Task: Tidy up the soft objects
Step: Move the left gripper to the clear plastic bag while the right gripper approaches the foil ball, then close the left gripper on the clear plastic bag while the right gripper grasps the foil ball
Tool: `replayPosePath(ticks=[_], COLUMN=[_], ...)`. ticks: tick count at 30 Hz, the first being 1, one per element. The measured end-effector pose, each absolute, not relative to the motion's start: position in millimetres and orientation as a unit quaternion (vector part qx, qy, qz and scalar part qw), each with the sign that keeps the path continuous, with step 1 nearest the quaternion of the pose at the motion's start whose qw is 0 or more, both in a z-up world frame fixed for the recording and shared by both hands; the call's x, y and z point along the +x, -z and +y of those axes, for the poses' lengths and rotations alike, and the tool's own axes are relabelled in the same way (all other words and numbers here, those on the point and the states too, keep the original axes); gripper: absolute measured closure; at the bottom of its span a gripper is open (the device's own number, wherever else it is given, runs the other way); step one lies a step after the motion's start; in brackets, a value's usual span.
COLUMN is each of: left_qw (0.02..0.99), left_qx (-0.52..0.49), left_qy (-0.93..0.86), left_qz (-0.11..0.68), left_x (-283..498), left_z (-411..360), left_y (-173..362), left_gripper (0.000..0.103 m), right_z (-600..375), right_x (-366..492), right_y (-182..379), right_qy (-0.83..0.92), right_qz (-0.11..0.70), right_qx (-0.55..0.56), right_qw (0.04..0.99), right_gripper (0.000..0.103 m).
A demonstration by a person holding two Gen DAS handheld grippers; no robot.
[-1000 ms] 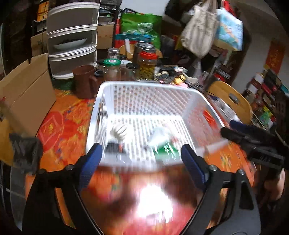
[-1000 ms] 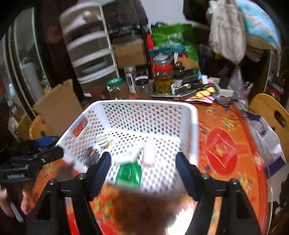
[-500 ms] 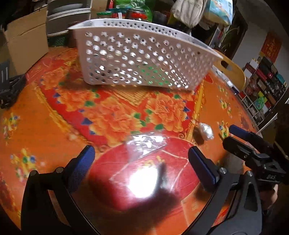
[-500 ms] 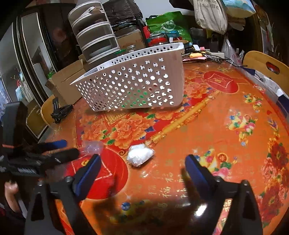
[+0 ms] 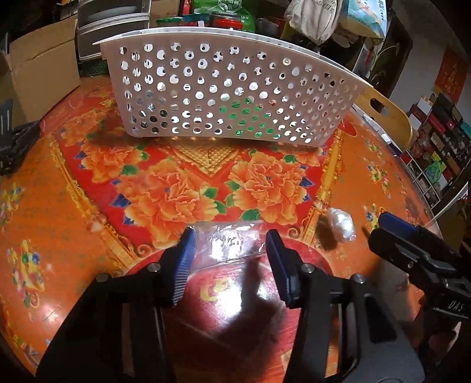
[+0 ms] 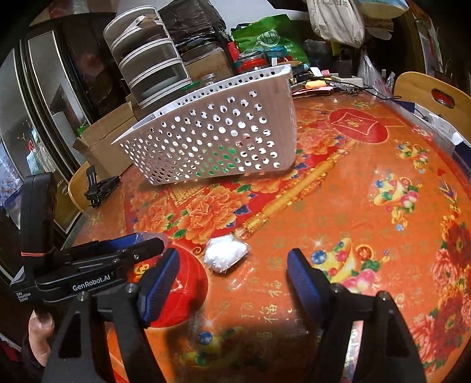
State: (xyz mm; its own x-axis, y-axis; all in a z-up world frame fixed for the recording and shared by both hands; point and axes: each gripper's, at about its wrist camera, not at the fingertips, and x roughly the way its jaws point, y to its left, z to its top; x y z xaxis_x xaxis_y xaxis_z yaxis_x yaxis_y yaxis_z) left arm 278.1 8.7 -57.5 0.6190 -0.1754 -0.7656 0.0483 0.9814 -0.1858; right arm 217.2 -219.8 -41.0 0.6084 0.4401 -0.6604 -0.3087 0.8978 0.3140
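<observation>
Clear plastic bag: flat near the table's front edge, between the left gripper's closing jaws, untouched.
Right gripper: open, closing toward white wad.
Basket: likely destination.

A cluttered home: floral tablecloth, food jars, hanging bags, wooden chairs

Glossy tablecloth — perforated plastic basket

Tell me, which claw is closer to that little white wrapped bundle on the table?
Right. The white bundle lies just ahead of the right claw, between its open tips. The left claw sits off to its side, closing around a clear plastic bag.
</observation>
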Motion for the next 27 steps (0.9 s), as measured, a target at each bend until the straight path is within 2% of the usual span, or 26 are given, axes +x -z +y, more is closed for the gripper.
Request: replayPosePath(ticks=[10,18,25,27], left_qw=[0.917,0.907,0.905,0.904], left_qx=[-0.064,-0.111,-0.111,-0.112], left_qy=[0.093,0.108,0.12,0.122], left_qz=[0.382,0.391,0.393,0.394], left_x=[256.5,260.6,261.1,262.0], left_z=[19.4,36.6,33.8,33.8], left_y=[43.8,48.4,51.4,52.3], left_gripper=[0.059,0.059,0.059,0.059], right_z=[-212.0,-191.7,-178.7,-177.7], right_x=[216.5,222.3,233.1,235.7], right_y=[41.6,46.8,52.5,54.0], right_qy=[-0.206,-0.191,-0.187,-0.188], right_qz=[0.394,0.409,0.424,0.428], right_qx=[0.065,0.017,0.0,0.001], right_qw=[0.893,0.892,0.886,0.884], right_gripper=[0.03,0.05,0.055,0.063])
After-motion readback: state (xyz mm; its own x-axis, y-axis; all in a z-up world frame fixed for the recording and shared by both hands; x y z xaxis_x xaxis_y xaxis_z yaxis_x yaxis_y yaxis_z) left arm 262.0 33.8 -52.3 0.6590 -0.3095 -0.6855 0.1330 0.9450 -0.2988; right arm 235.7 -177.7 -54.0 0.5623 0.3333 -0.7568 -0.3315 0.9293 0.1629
